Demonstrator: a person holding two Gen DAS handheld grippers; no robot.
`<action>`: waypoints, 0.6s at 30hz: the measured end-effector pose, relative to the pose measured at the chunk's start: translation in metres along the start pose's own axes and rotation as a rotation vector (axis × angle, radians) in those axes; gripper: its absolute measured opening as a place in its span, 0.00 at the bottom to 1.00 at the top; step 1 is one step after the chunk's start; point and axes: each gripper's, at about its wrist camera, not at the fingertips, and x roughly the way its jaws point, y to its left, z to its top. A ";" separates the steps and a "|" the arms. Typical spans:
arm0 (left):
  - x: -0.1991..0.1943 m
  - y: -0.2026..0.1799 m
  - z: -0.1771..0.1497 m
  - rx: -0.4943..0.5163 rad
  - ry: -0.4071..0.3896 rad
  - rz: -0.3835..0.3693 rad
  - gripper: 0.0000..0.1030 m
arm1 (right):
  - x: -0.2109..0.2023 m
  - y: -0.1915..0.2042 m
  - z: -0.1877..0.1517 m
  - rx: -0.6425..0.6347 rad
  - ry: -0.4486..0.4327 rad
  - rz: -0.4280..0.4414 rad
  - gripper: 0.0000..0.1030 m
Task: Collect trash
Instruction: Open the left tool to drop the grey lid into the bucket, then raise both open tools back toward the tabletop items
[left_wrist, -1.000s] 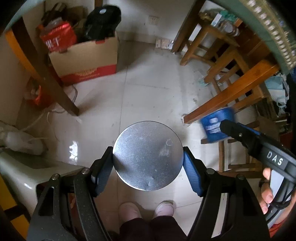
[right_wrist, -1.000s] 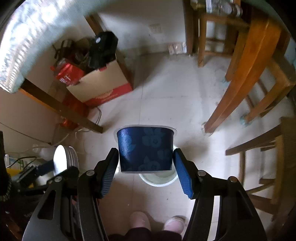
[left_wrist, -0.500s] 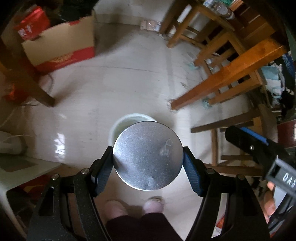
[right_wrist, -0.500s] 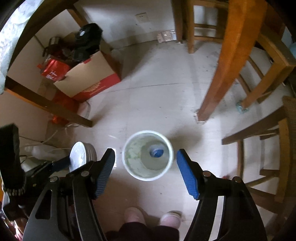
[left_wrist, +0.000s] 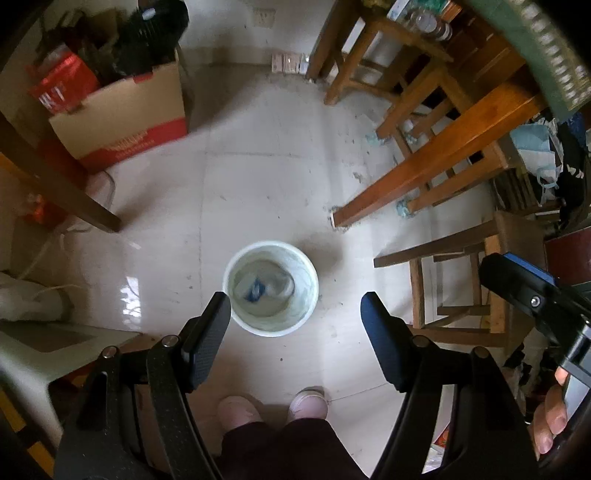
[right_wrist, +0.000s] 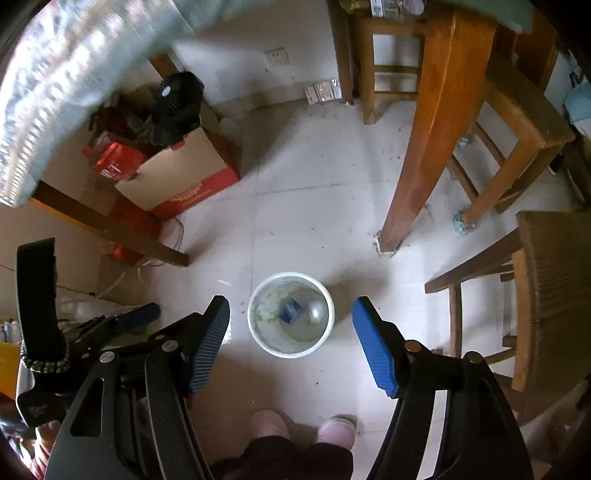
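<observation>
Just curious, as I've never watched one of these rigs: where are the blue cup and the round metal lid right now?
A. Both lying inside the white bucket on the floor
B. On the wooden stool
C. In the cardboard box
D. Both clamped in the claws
A: the white bucket on the floor holds the blue cup and the metal lid, while the left claw and right claw gape empty above it.
</observation>
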 end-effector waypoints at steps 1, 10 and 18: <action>-0.013 -0.002 0.002 0.001 -0.011 0.005 0.70 | -0.009 0.004 0.003 -0.001 -0.004 0.002 0.64; -0.148 -0.024 0.020 0.041 -0.131 0.039 0.70 | -0.097 0.036 0.023 -0.027 -0.058 0.004 0.64; -0.269 -0.045 0.033 0.066 -0.260 0.020 0.70 | -0.203 0.069 0.042 -0.032 -0.150 0.000 0.64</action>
